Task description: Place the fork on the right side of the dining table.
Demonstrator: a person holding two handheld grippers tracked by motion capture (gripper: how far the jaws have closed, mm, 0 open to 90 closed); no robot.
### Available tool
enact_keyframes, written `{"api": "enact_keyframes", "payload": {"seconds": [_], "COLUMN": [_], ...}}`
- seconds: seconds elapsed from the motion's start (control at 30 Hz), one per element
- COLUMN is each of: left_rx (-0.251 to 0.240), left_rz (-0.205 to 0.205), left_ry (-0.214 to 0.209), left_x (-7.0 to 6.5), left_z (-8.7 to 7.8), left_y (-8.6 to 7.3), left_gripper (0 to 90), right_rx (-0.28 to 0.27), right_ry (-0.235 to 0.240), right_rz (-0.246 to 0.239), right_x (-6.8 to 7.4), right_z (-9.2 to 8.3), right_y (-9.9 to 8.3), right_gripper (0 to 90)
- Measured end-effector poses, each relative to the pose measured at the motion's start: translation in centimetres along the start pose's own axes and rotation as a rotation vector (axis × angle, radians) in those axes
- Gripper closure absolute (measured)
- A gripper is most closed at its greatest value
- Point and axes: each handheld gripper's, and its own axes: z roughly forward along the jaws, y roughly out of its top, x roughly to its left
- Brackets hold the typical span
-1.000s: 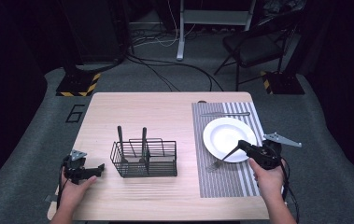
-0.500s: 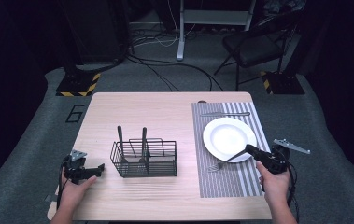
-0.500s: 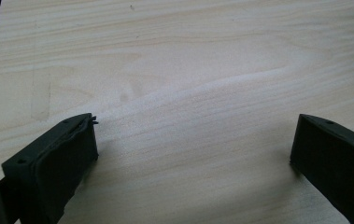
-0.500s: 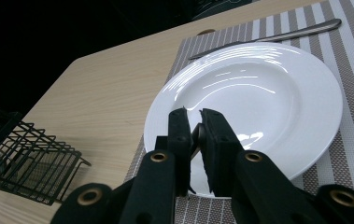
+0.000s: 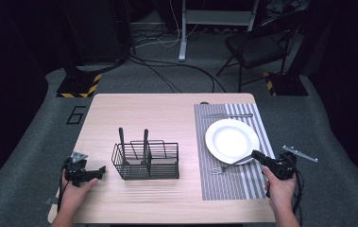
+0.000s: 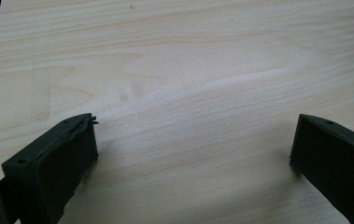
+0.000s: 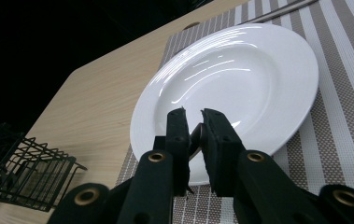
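Note:
A white plate (image 5: pixel 232 139) (image 7: pixel 240 70) lies on a striped placemat (image 5: pixel 242 184) (image 7: pixel 347 116) at the table's right. My right gripper (image 5: pixel 253 154) (image 7: pixel 192 114) sits at the plate's near edge, shut on the handle of a metal fork (image 5: pixel 220 168). The fork's tines rest on the mat just left of the plate. At the table's near left corner my left gripper (image 5: pixel 102 170) (image 6: pixel 193 140) rests open, with bare wood between its jaws.
A black wire basket (image 5: pixel 146 161) (image 7: pixel 20 172) stands mid-table and holds two dark-handled utensils (image 5: pixel 121 137). A knife (image 5: pixel 227 115) lies across the mat's far end. A chair and cables are on the floor beyond the table.
My right gripper has drawn slightly right and toward the person, taking the fork with it off the plate's edge. The left gripper has stayed put.

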Motion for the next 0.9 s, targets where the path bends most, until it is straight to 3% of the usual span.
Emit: {"api": "enact_keyframes", "payload": {"seconds": [0.43, 0.5, 0.57, 0.7, 0.9], "left_rx": [0.0, 0.0, 0.0, 0.0, 0.0], "left_rz": [-0.002, -0.002, -0.001, -0.002, -0.002], "left_ry": [-0.001, -0.001, -0.001, -0.001, -0.002], "left_x": [0.0, 0.0, 0.0, 0.0, 0.0], "left_z": [0.0, 0.0, 0.0, 0.0, 0.0], "left_y": [0.0, 0.0, 0.0, 0.0, 0.0], "left_gripper": [0.4, 0.4, 0.4, 0.4, 0.4], "right_rx": [-0.007, -0.003, -0.004, -0.008, -0.012], "right_ry": [-0.009, -0.005, -0.008, 0.001, -0.017], "right_rz": [0.131, 0.201, 0.204, 0.286, 0.294], "right_x": [-2.6, -3.1, -3.3, -4.2, -4.6], "right_z": [0.2, 0.2, 0.3, 0.4, 0.5], "right_y": [-1.3, -1.6, -1.8, -2.3, -2.7], "right_gripper": [79.1, 79.0, 79.0, 79.0, 78.2]}}
